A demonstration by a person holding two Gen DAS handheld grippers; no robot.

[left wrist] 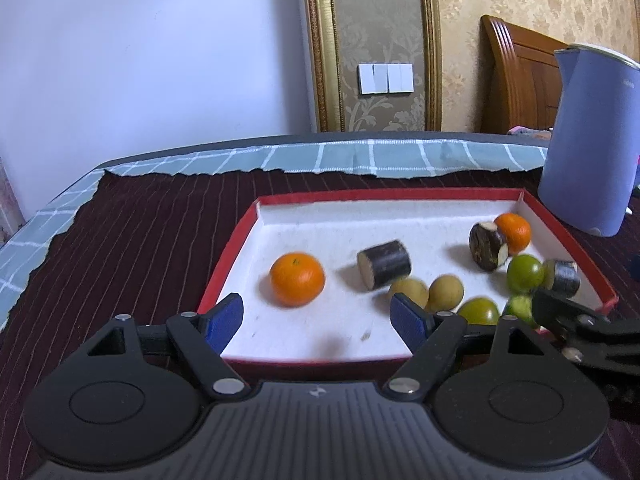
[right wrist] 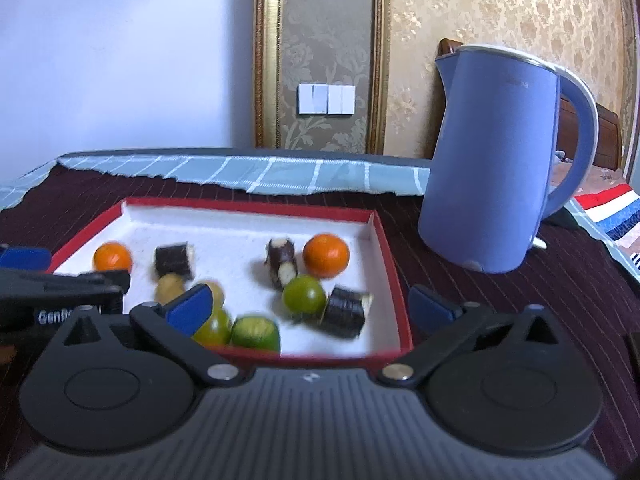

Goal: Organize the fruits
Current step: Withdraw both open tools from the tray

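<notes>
A red-rimmed white tray (left wrist: 230, 258) (right wrist: 394, 280) holds the fruit. In the left wrist view an orange (left wrist: 297, 279) lies at the tray's left and another orange (left wrist: 514, 232) at the far right. Dark cane pieces (left wrist: 385, 264) (left wrist: 488, 246) (left wrist: 564, 277), two yellow-brown fruits (left wrist: 446, 293) and green fruits (left wrist: 525, 273) (right wrist: 304, 295) lie between them. My left gripper (left wrist: 318, 314) is open over the tray's near edge, just short of the orange, holding nothing. My right gripper (right wrist: 312, 306) is open at the tray's near right corner; green fruits and a cane piece (right wrist: 346, 312) lie beyond its fingers, untouched.
A blue kettle (left wrist: 588, 140) (right wrist: 492, 160) stands just right of the tray. The tray rests on a dark maroon striped cloth (left wrist: 120, 240) over a light-blue check cloth (left wrist: 360, 156). A wall and a wooden headboard (left wrist: 516, 76) are behind.
</notes>
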